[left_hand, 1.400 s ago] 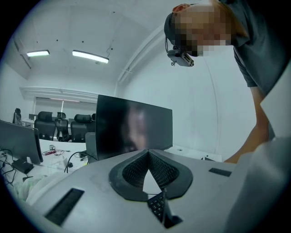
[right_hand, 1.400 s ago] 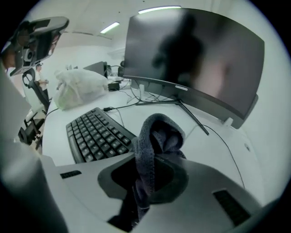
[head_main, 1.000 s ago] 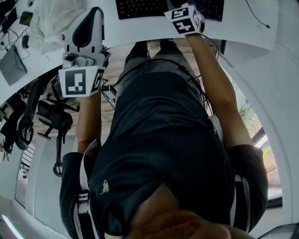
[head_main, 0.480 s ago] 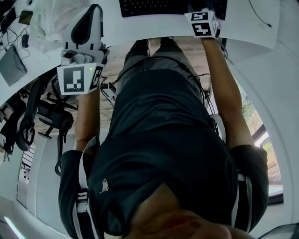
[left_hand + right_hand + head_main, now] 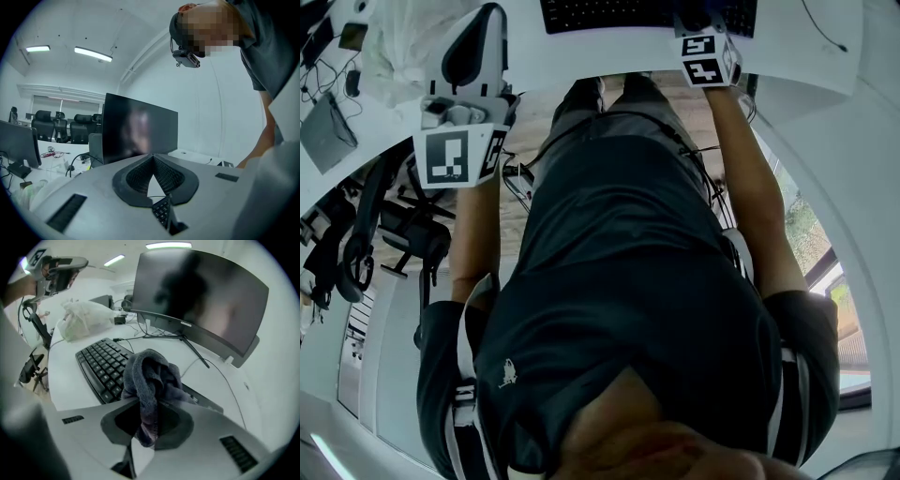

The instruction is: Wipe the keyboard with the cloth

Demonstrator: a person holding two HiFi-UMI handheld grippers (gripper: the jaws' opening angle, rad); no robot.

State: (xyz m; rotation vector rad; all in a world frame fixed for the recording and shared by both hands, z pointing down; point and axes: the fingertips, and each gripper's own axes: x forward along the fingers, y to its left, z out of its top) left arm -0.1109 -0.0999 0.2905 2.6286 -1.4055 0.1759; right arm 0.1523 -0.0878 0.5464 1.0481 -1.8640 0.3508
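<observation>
Right gripper (image 5: 149, 411): fingers clamped on a dark grey terry cloth (image 5: 152, 373), bunched and standing up out of the grip. Positioned over the right-hand part of a black full-size keyboard (image 5: 104, 365); contact between cloth and keys not discernible. Cube with black-and-white square markers at the keyboard's near edge in the head view.

Left gripper (image 5: 152, 159): fingers pressed together at the tips, nothing between them. Up in the air, well apart from the keyboard, off to its left.

Keyboard: flat on a white curved worktop (image 5: 70, 380), in front of a dark curved monitor (image 5: 201, 296) on a thin stand. Key legends too small to read.

Crumpled white plastic bag (image 5: 84, 317): on the worktop beyond the keyboard's left end.

Thin black cable (image 5: 220, 376): across the worktop beside the monitor stand.

Black office chairs (image 5: 47, 117): in the background of the left gripper view.
</observation>
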